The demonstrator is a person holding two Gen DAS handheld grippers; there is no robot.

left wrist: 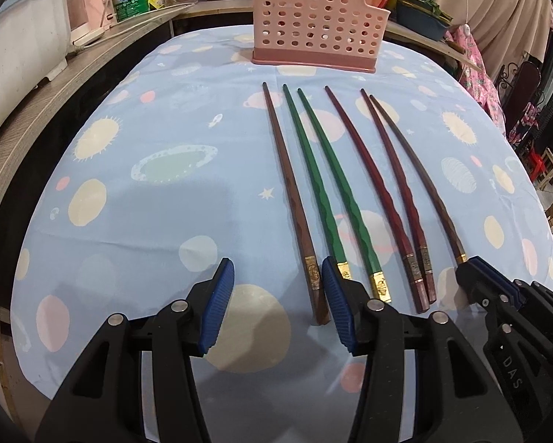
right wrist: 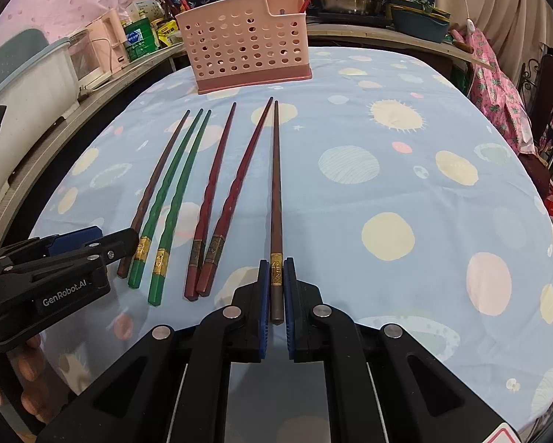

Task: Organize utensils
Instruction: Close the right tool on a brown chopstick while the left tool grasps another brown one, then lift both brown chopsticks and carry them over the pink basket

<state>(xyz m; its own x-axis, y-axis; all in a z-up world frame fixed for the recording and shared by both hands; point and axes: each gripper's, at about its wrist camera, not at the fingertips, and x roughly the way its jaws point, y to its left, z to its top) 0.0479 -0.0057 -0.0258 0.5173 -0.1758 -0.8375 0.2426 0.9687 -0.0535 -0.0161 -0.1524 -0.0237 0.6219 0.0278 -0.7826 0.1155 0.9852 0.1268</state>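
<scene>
Several chopsticks lie side by side on the blue patterned tablecloth (left wrist: 147, 203), tips toward a pink perforated utensil holder (left wrist: 315, 26) at the far edge. From left there is a brown one (left wrist: 294, 206), two green ones (left wrist: 331, 199), two dark red ones (left wrist: 383, 192) and a brown one (left wrist: 420, 177). My right gripper (right wrist: 276, 269) is shut on the thick end of that rightmost brown chopstick (right wrist: 276, 192); it also shows in the left wrist view (left wrist: 498, 288). My left gripper (left wrist: 278, 269) is open just above the thick end of the left brown chopstick; it also shows in the right wrist view (right wrist: 102, 240).
The holder (right wrist: 245, 44) holds a few chopsticks in its raised right compartment. A wooden shelf (left wrist: 54, 85) runs along the left with a white tub, pink appliances and bottles. Pots and a basin stand behind the table. Clothes hang at right.
</scene>
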